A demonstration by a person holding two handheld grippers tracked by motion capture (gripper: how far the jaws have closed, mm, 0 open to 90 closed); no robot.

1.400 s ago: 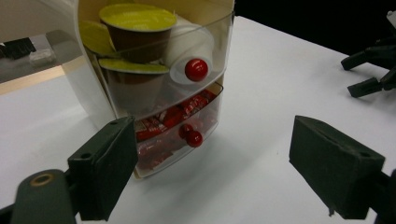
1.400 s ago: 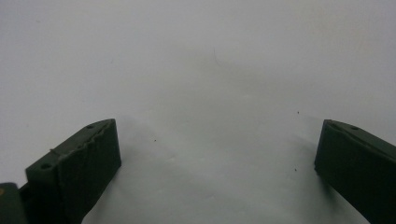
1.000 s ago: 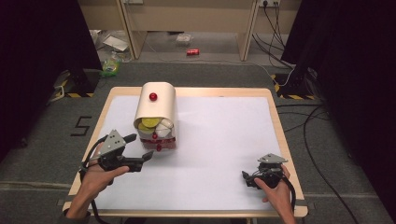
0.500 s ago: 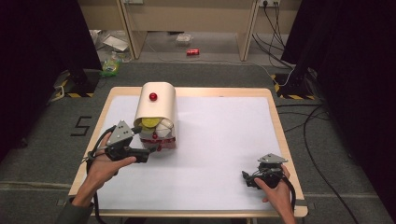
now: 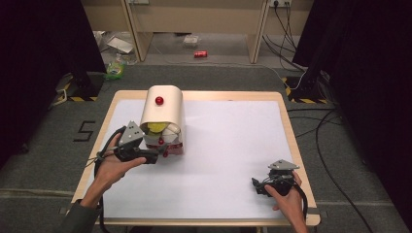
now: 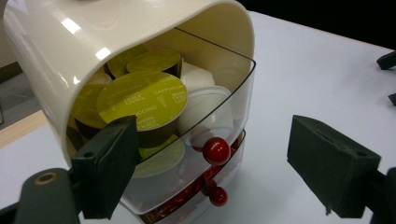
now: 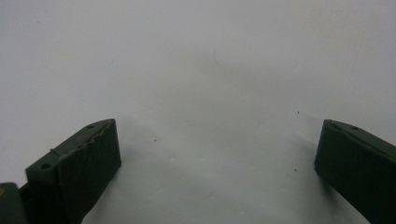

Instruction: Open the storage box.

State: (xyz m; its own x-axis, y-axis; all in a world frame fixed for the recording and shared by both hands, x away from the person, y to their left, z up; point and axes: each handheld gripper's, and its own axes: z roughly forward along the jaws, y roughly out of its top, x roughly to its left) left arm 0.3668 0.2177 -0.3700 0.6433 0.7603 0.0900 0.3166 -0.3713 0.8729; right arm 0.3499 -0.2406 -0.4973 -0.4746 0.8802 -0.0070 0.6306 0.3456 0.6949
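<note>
White table (image 5: 228, 160), capsule dispenser (image 5: 163, 109) near left edge. Left gripper (image 6: 212, 163) wide open, empty: centre jaws on upper red knob (image 6: 216, 150), then close.

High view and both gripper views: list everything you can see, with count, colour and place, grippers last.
Capsule dispenser: one, cream hood over clear drawers, left part of the table.
Coffee capsules: several, yellow-green lids, some white, in the upper clear drawer.
Drawer knobs: two, red, on the drawer fronts; one more red knob on the hood top.
Table: one, white top with wooden edge.
Can: one, red, on the floor beyond the table.
Cables: several, black, on the floor at right.
Left gripper: one, black, jaws open, at the drawer fronts.
Right gripper: one, black, jaws open, over the near right of the table.
</note>
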